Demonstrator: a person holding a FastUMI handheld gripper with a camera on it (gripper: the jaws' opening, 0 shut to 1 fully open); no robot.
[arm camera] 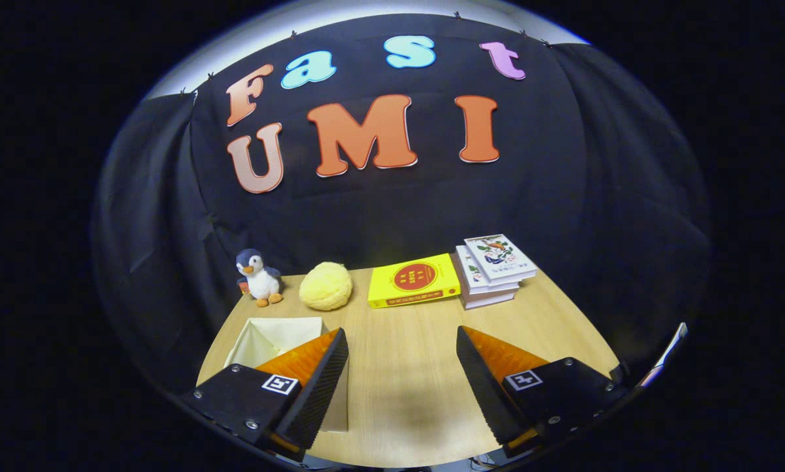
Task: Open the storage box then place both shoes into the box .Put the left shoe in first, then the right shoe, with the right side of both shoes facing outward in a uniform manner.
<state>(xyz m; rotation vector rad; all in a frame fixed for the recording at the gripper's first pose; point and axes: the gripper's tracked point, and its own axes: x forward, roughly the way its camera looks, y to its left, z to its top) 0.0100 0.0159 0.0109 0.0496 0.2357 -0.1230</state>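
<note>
Fingers [402, 357]: spread wide, holding nothing, over bare desk [399, 393]. Storage box [281, 337]: near left, partly behind the left finger, apparently open. Far edge: toy penguin [258, 276], yellow ball [326, 286], books [494, 269]. Progress, judged: early; both shoes not yet placed.

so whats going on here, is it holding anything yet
Nothing is held yet. The hand-held gripper hangs open over the wooden table, fingers spread with bare tabletop between them. A cream box sits partly behind one finger. Beyond the fingers, by the wall, are a toy penguin, a yellow ball, a yellow book and stacked books.
</note>
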